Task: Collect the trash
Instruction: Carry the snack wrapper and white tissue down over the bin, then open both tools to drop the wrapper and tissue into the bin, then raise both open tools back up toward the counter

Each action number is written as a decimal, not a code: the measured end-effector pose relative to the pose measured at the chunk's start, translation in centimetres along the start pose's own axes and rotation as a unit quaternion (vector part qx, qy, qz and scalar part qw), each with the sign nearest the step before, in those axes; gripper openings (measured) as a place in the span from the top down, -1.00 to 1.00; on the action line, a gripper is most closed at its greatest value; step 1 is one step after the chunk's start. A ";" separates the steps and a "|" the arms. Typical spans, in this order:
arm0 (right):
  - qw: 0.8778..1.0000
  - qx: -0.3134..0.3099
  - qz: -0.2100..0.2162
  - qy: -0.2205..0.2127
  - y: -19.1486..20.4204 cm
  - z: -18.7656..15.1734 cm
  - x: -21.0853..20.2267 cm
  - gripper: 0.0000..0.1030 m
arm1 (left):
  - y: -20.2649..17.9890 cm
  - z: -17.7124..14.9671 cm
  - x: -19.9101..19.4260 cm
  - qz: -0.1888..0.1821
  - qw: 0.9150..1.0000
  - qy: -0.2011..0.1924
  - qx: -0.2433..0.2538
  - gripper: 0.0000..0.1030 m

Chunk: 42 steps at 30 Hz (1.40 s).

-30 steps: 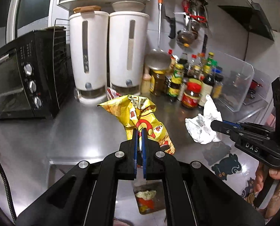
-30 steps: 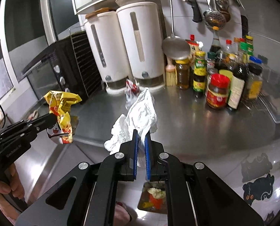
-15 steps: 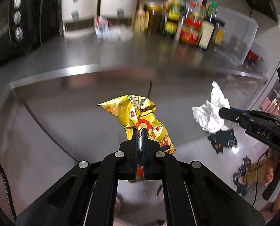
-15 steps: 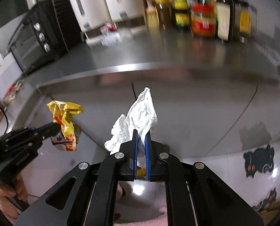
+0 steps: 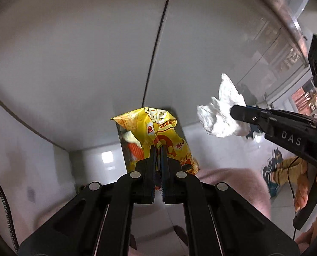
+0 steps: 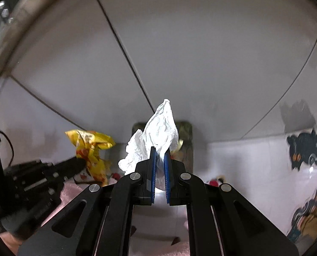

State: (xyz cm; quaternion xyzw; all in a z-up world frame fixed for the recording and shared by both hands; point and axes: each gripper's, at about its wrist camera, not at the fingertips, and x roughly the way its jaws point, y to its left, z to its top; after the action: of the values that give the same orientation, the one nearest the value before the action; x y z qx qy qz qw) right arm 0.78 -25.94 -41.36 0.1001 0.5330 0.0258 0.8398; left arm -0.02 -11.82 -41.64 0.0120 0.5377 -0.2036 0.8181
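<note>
- My left gripper (image 5: pixel 157 149) has its jaws clamped tight on the yellow chip bag (image 5: pixel 158 132), so it can't drop.
- My right gripper (image 6: pixel 160 151) has its jaws squeezed on the white crumpled paper (image 6: pixel 158 136).
- I hold both up in the air, side by side, right over the little trash bin (image 6: pixel 186 140) on the floor by the cabinet doors (image 5: pixel 94 53), I think to drop them in.

Grey cabinet doors (image 5: pixel 73 53), glossy, possibly tiled floor (image 6: pixel 254 160)
</note>
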 end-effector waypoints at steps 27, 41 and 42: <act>0.994 0.067 0.008 0.085 -2.8 3.3 10.7 0.33 | 2.0 1.6 10.0 0.007 0.996 0.081 -0.031 0.49; 0.999 0.043 0.022 0.002 -0.3 3.9 0.3 -0.91 | 2.2 2.8 -2.0 0.031 0.999 -0.033 -0.010 -0.66; 0.999 0.039 0.027 -0.004 0.1 3.8 -0.7 -0.91 | 2.1 2.8 -2.9 0.030 0.999 -0.041 -0.008 -0.69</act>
State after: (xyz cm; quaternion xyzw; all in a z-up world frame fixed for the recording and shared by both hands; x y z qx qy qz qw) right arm 3.92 -26.44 -39.12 0.1476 0.5274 0.0273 0.8362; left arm 2.23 -9.64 -38.33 0.0132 0.5047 -0.1744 0.8454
